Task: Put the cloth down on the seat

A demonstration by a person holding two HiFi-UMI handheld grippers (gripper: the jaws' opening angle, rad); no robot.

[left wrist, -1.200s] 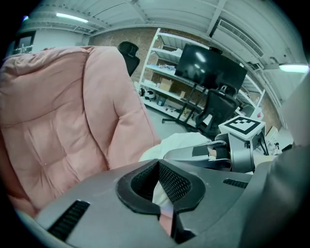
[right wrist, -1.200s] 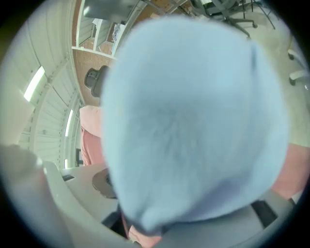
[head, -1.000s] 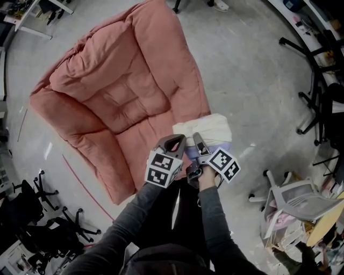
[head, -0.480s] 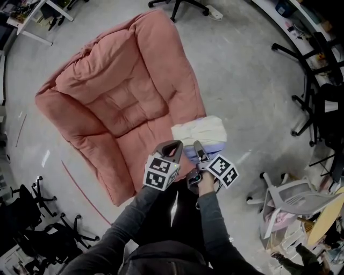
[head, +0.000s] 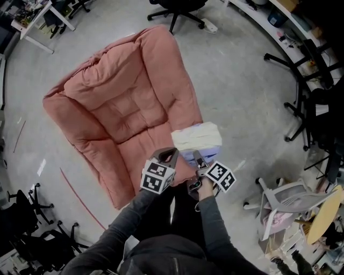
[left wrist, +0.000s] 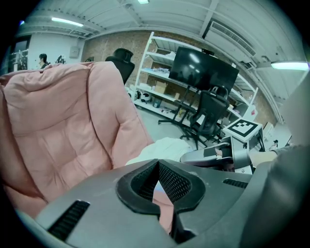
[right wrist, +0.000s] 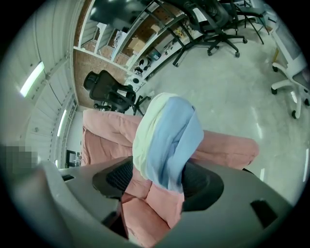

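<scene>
The seat [head: 123, 107] is a big pink padded cushion chair lying on the grey floor. It fills the left of the left gripper view [left wrist: 58, 131] and lies behind the cloth in the right gripper view [right wrist: 223, 147]. The cloth [head: 196, 137] is a folded cream and light-blue bundle over the seat's near right corner. My right gripper [head: 200, 159] is shut on the cloth [right wrist: 164, 135], which hangs out past the jaws [right wrist: 160, 169]. My left gripper [head: 165, 157] is just left of it, shut and holding nothing [left wrist: 158, 164]. It sees the cloth [left wrist: 160, 147] and the right gripper [left wrist: 213, 155].
A black office chair [head: 174, 8] stands beyond the seat, and more black chairs [head: 32, 225] stand at the lower left. A white chair [head: 290, 198] is at the lower right. A desk [head: 43, 13] is at the top left. Shelves with a monitor [left wrist: 203, 70] line the far wall.
The view has shifted so the seat sits lower and nearer in frame. Both grippers with the cloth have moved slightly left, onto the seat's near right corner.
</scene>
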